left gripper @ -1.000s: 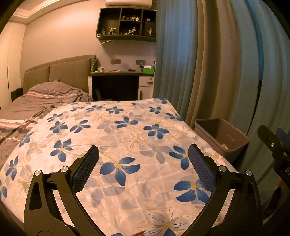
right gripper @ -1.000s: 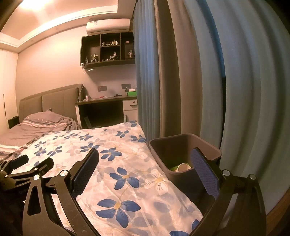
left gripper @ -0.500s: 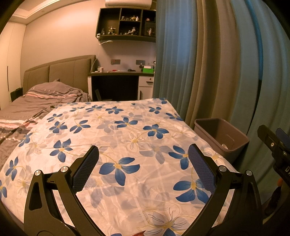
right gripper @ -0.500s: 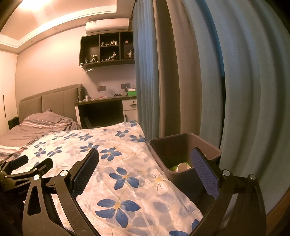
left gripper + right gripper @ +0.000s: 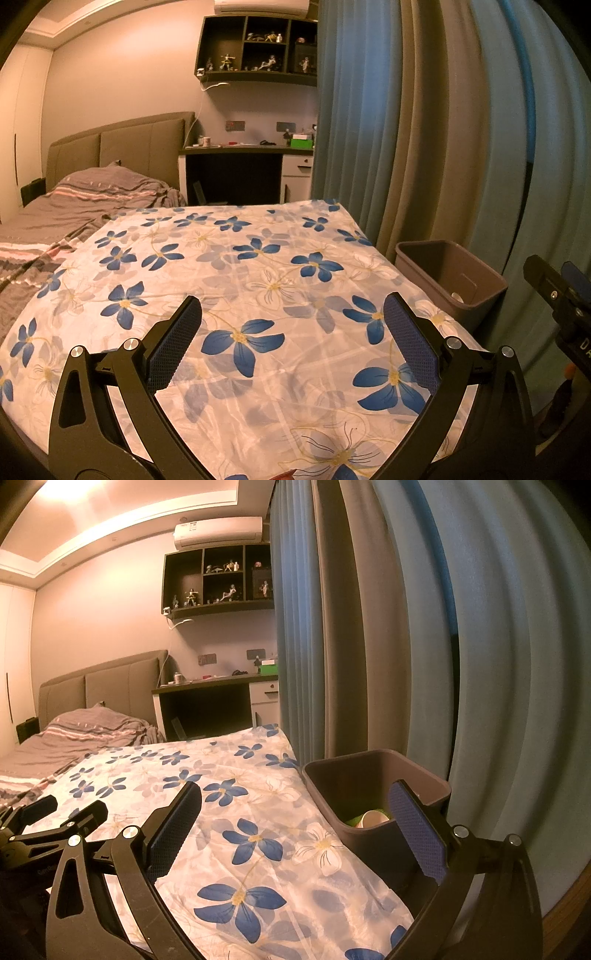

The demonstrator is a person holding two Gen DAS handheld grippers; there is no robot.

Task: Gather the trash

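Both grippers are hovering over a bed spread with a white sheet (image 5: 258, 295) printed in blue flowers, and both are standing wide apart with nothing between their pads. The left gripper (image 5: 291, 325) is pointing across the middle of the sheet, its blue-padded fingers framing only bare fabric; the grey bin (image 5: 448, 273) is sitting off to its right, past the bed's edge and against the blue-grey curtain (image 5: 424, 129), well apart from the fingertips. A small pale object is showing at the bottom of the bin in that view, though it is too small there to name. The right gripper (image 5: 295, 805) is hanging much nearer the bin (image 5: 373, 775): its right finger is overlapping the bin's near corner in the picture, while its left finger is lying over the sheet (image 5: 240, 812). From this side a paper cup (image 5: 371, 818) is lying on its side inside the bin, with something green (possibly a wrapper) just behind it, both just to the inside of the right finger. The tip of the left gripper (image 5: 55, 812) is also showing at the lower left of the right wrist view.
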